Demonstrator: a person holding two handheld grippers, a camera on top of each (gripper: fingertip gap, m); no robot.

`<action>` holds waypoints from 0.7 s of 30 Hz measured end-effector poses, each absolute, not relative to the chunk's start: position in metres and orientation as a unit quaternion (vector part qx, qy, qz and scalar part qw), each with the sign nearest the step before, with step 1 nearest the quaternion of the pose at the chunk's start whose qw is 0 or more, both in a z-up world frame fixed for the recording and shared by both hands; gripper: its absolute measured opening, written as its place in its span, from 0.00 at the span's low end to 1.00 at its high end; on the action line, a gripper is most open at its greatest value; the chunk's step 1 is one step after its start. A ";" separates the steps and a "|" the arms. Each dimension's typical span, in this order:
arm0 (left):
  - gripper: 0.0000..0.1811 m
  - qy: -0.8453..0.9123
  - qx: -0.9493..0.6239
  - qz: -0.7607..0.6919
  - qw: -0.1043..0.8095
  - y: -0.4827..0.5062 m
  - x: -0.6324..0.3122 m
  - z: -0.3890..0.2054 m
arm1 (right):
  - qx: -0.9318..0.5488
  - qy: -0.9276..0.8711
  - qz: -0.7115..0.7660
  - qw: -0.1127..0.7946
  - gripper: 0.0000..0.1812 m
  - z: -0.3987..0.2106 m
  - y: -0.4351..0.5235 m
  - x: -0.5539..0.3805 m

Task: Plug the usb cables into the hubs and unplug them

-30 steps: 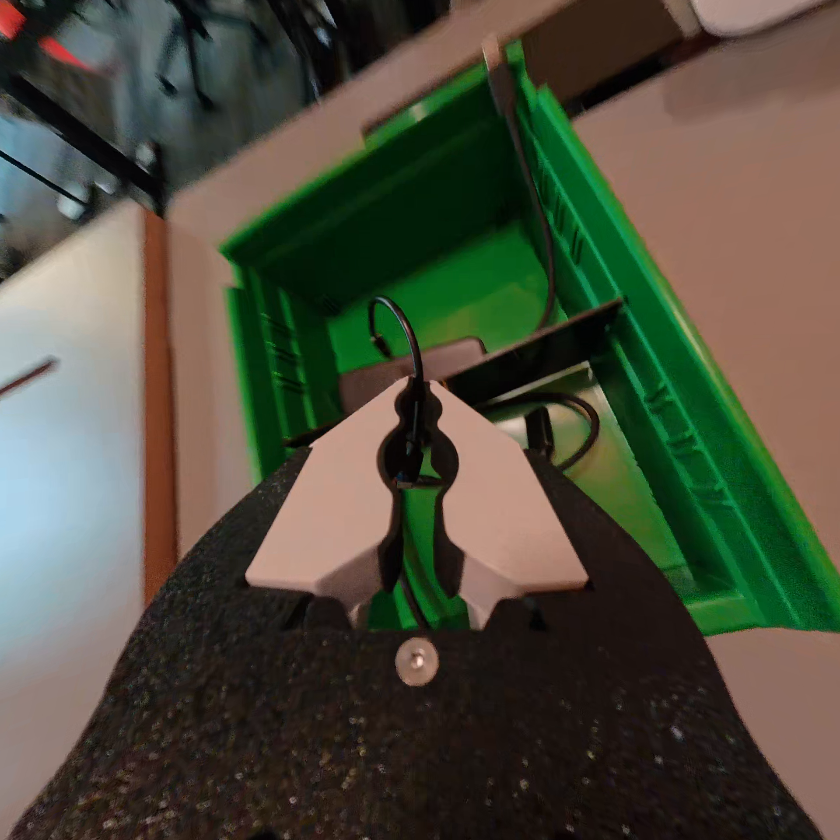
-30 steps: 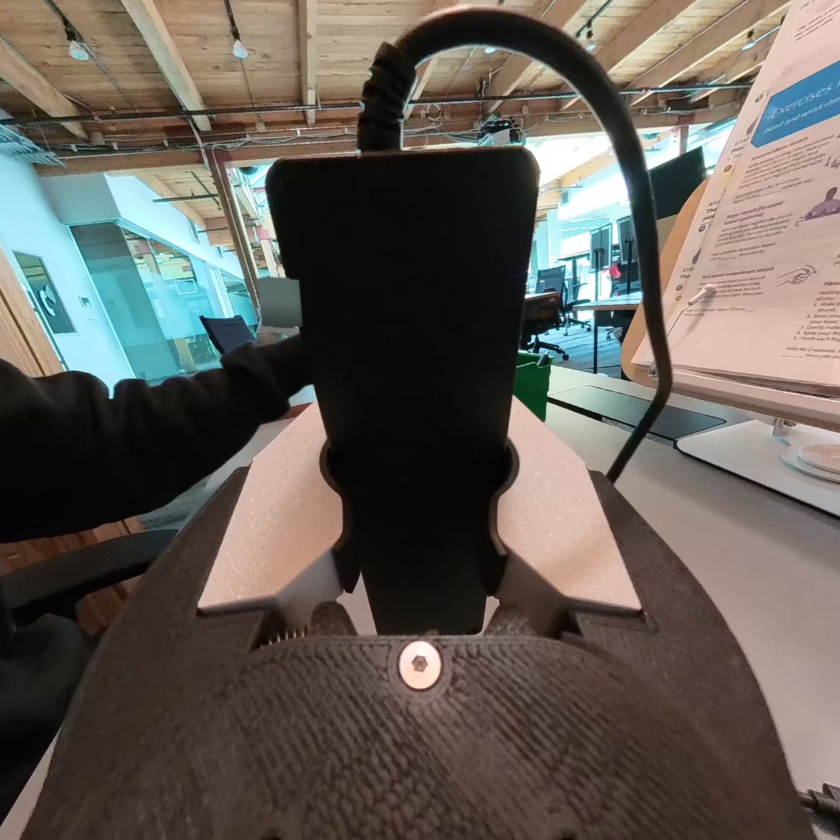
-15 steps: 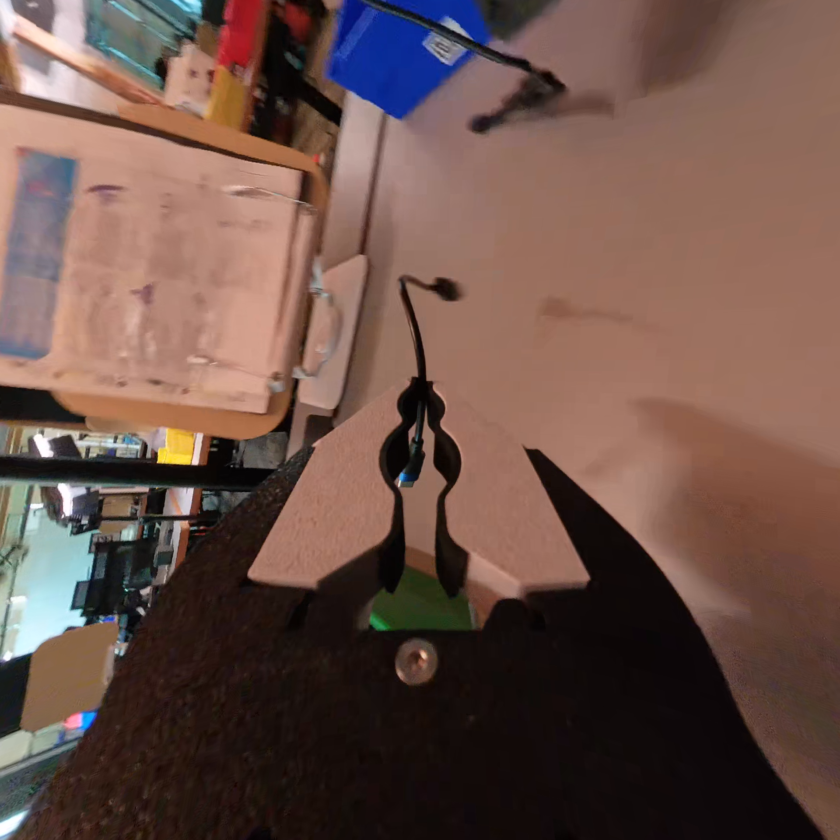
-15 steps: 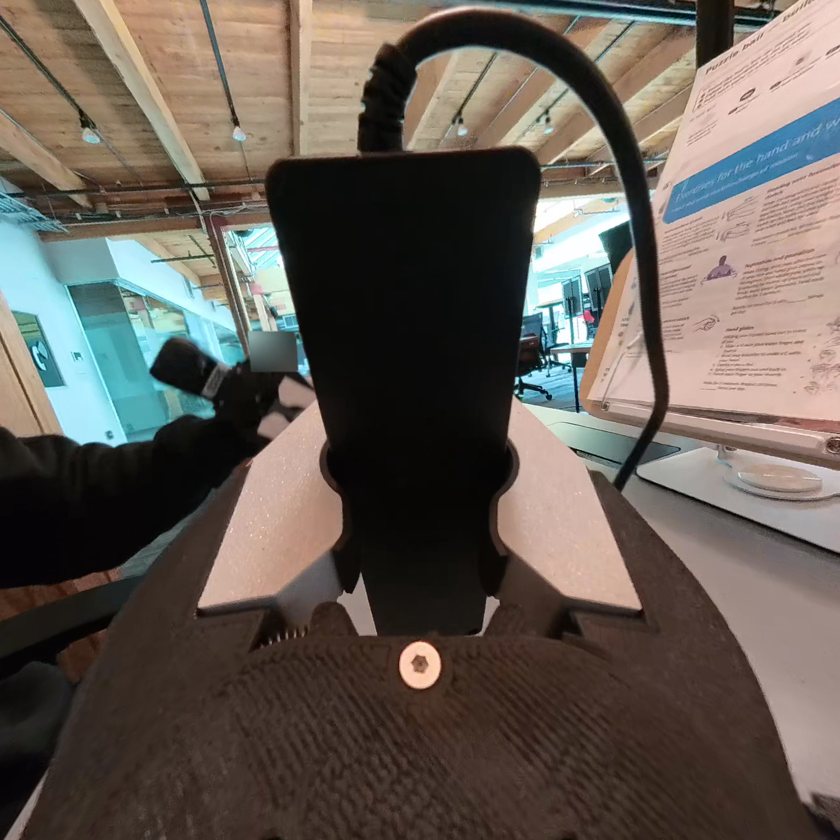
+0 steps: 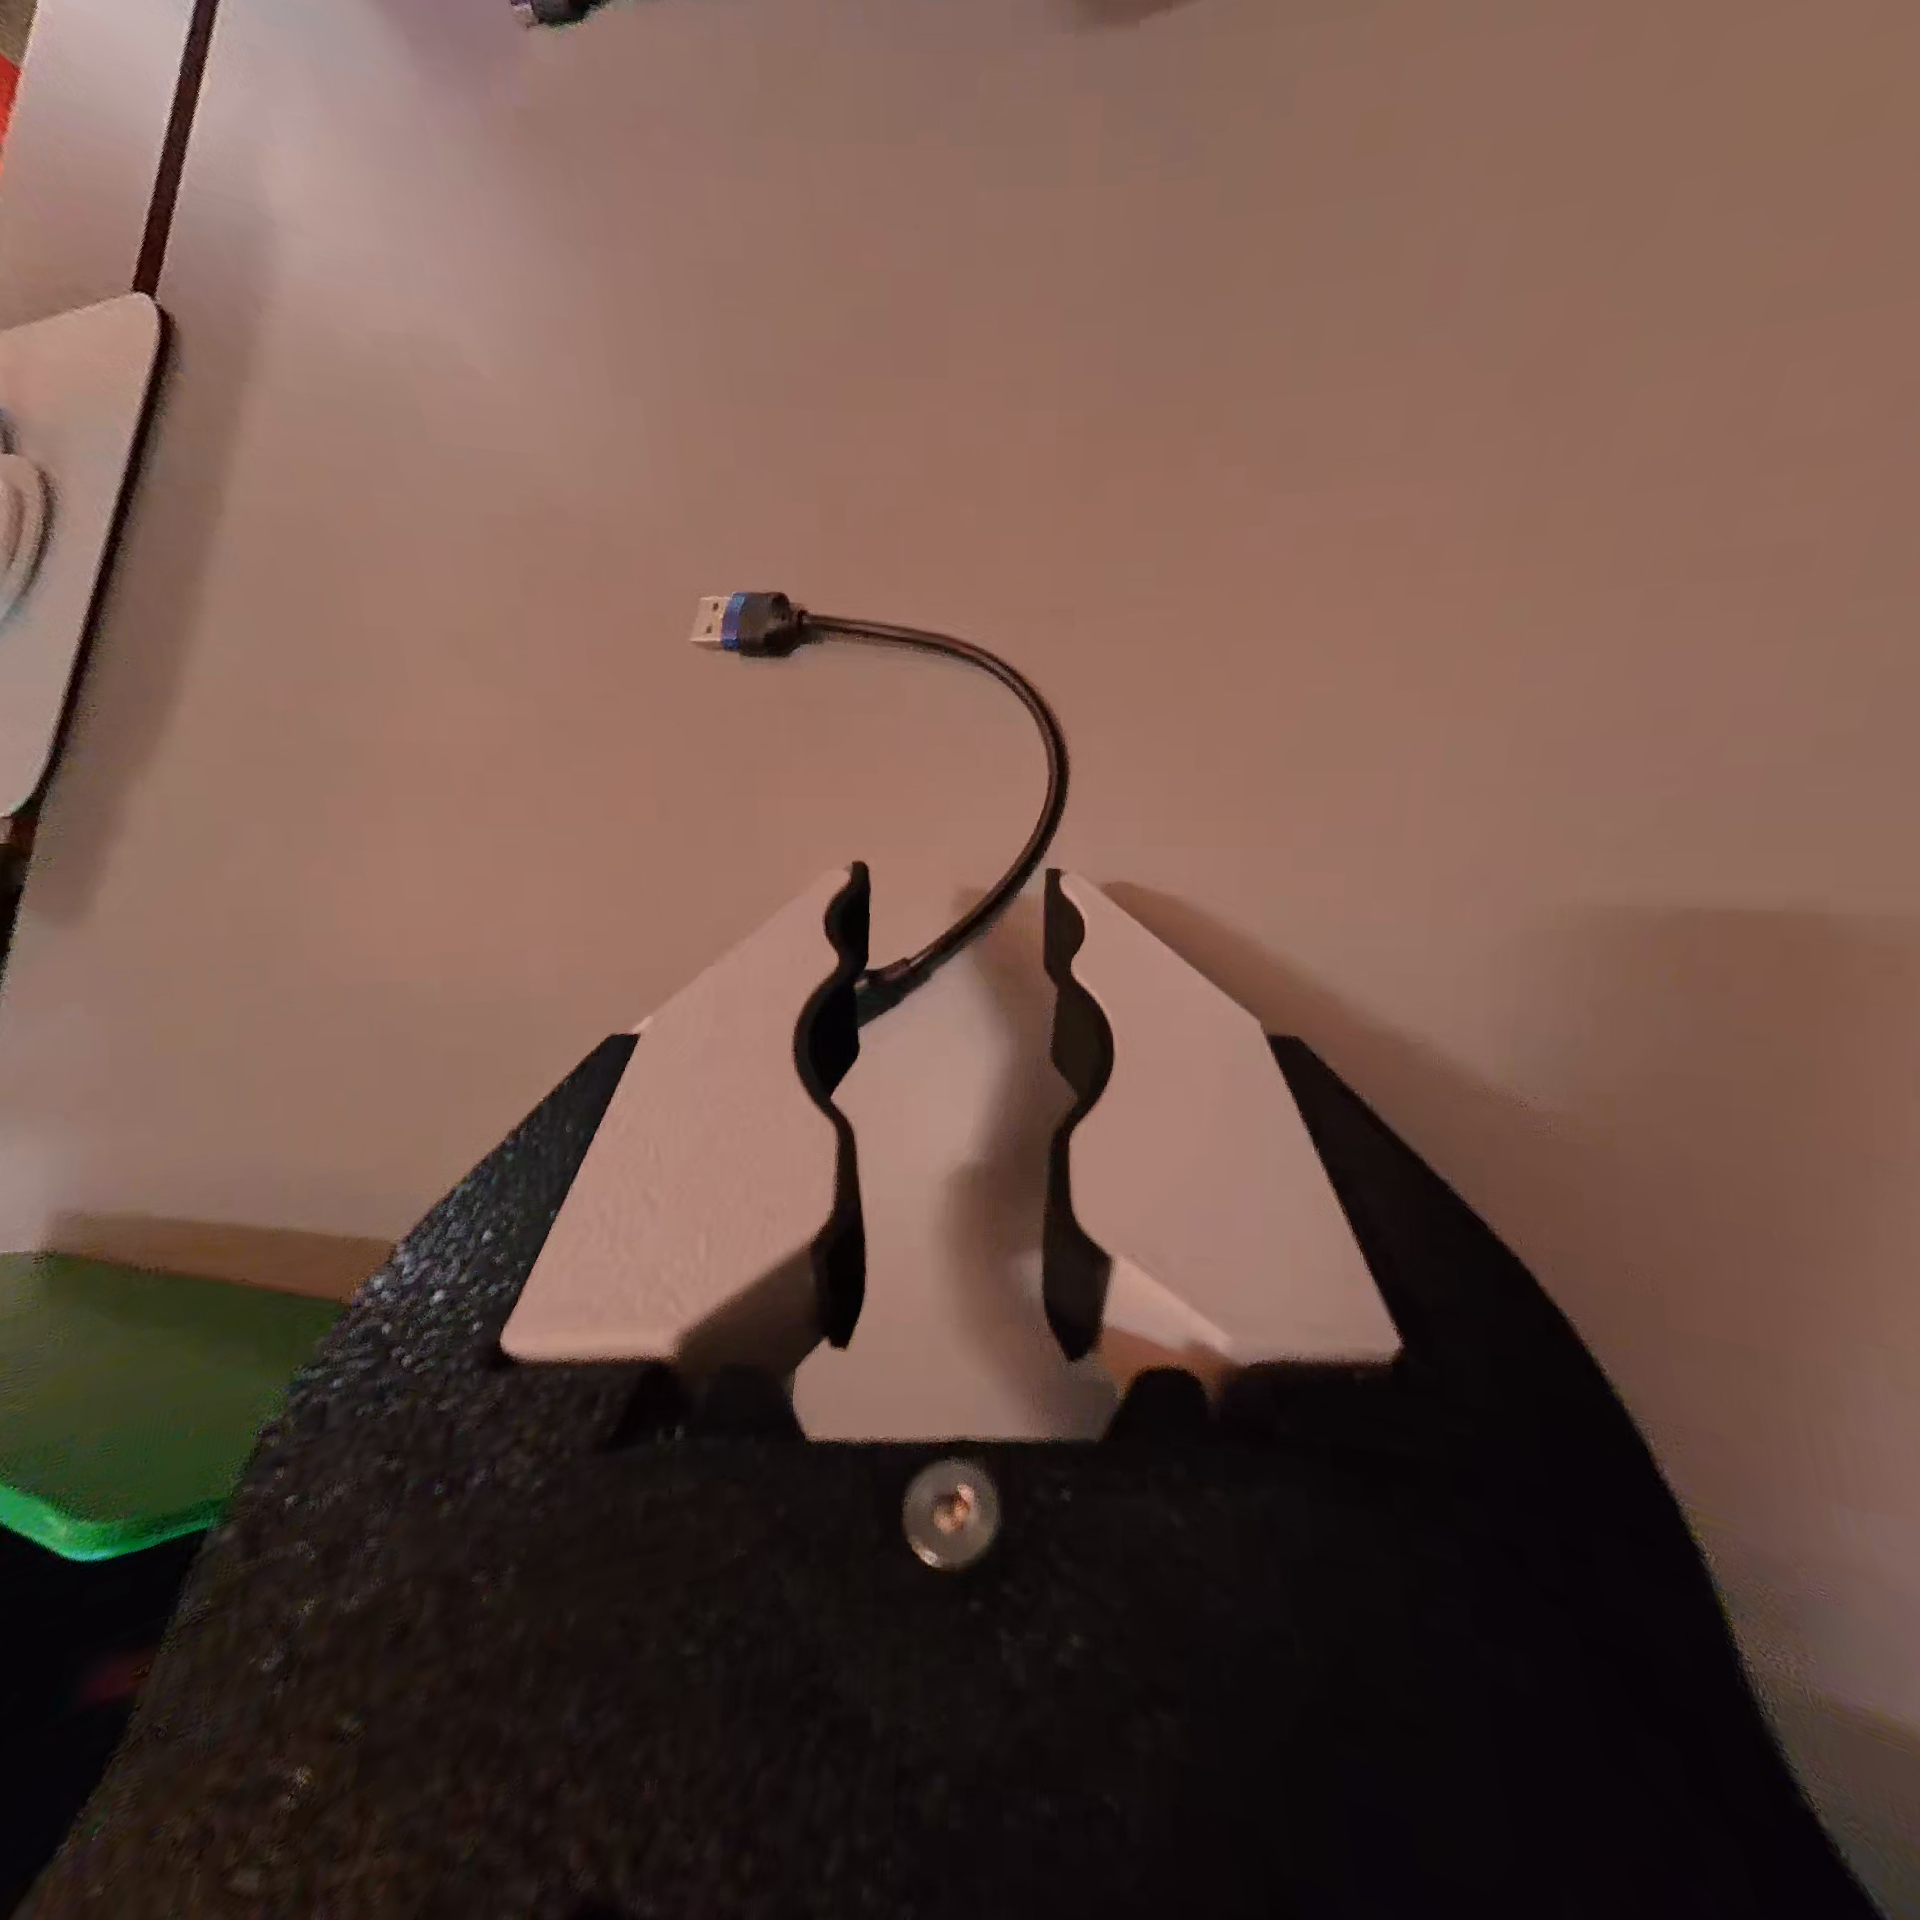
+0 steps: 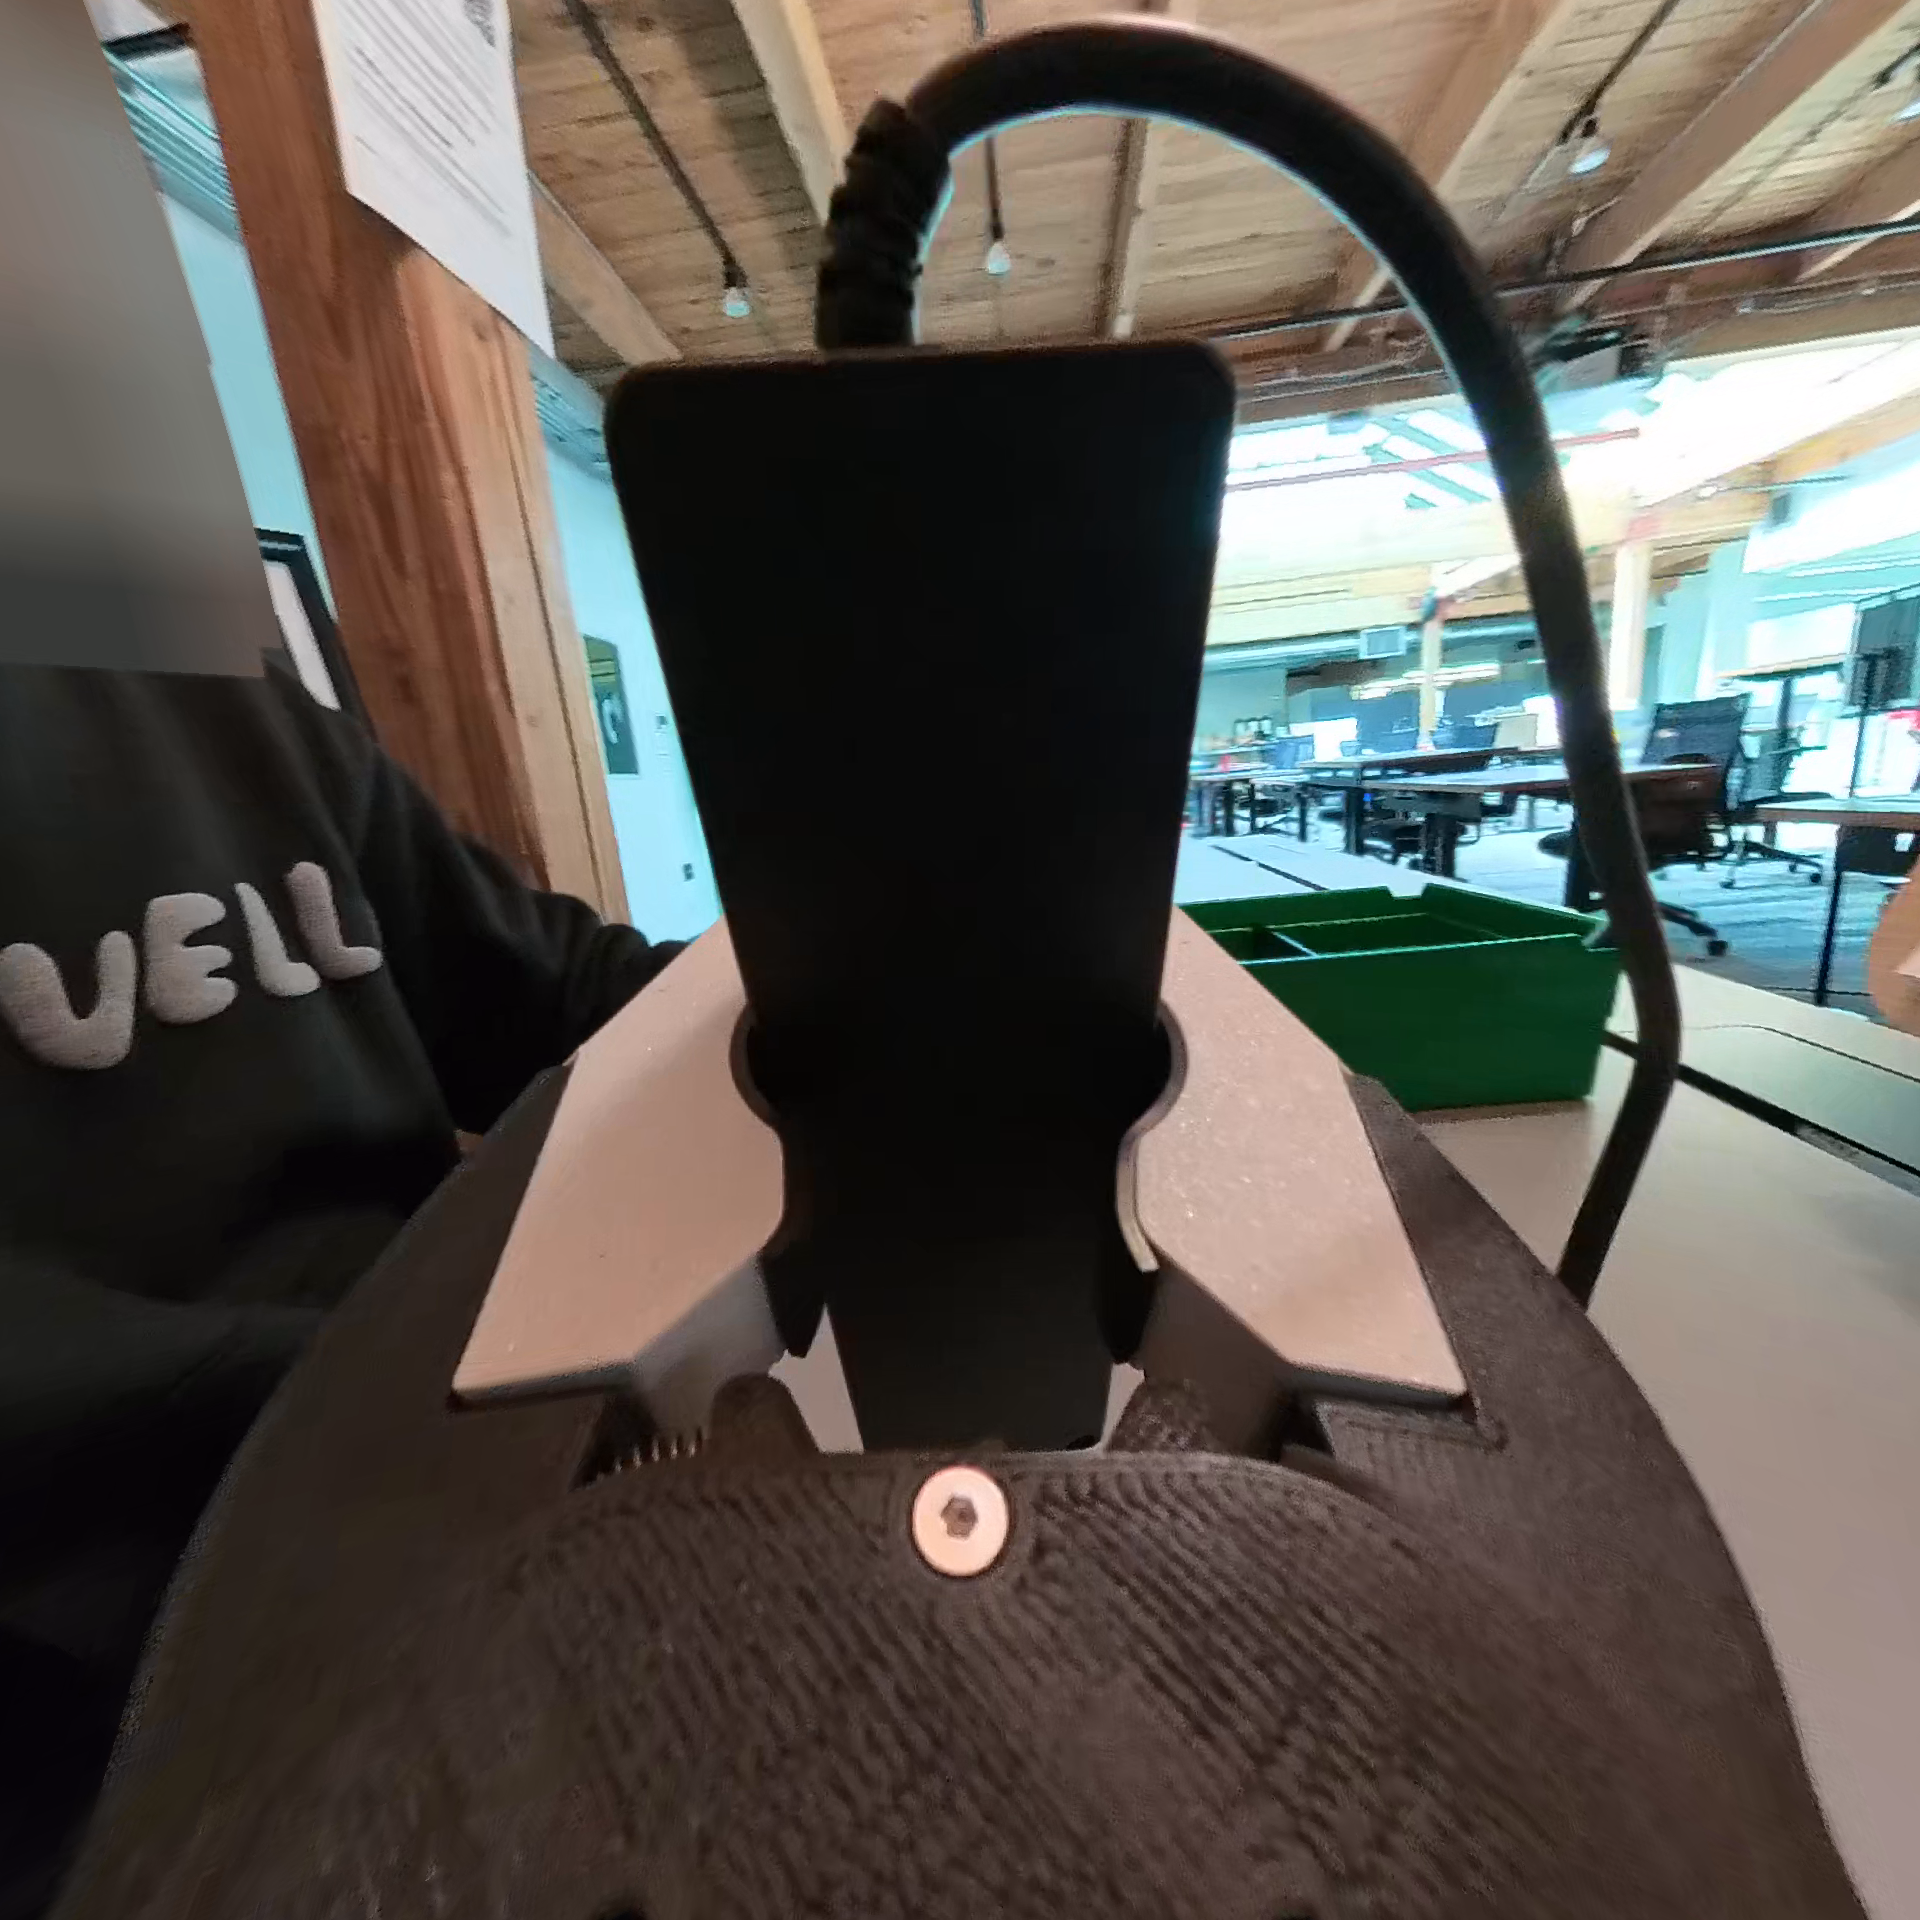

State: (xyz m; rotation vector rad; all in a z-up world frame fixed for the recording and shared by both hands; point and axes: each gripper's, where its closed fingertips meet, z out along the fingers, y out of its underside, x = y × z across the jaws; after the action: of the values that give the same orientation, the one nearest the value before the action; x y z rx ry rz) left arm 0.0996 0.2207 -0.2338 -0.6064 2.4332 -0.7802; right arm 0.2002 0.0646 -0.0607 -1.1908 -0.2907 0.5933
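Left gripper [image 5: 956, 883] jaws apart, nothing clamped. Short black cable [image 5: 1023, 769] lies on the table [image 5: 1351, 468], one end between the fingers [image 5: 717, 1122], near the left one; silver USB plug [image 5: 717, 623] with blue collar points left, further out. Green bin [image 5: 114, 1392] at lower left edge. Right gripper [image 6: 956, 966] clamped on black hub [image 6: 914, 707], held upright; its thick cord [image 6: 1538, 623] arcs over down to the table at right. Bin sits behind on the table.
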 end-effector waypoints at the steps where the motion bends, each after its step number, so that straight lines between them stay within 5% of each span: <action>1: 0.17 0.890 -0.232 -0.304 0.249 0.218 0.099 -0.229 | -0.549 -0.142 0.280 0.775 0.35 -0.061 0.064 0.197; 14: 0.21 0.758 -0.529 -0.314 0.217 0.195 0.161 -0.229 | -0.612 -0.086 0.181 0.765 0.35 -0.084 0.090 0.220; 21: 0.11 0.758 -0.571 -0.239 0.205 0.190 0.176 -0.258 | -0.635 -0.078 0.141 0.756 0.35 -0.089 0.097 0.224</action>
State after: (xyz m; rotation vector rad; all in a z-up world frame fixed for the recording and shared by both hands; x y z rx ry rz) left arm 0.1760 0.1904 -0.2577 -1.5923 2.1121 -0.6660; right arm 0.2243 0.0971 -0.0890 -1.3837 -0.1703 0.3068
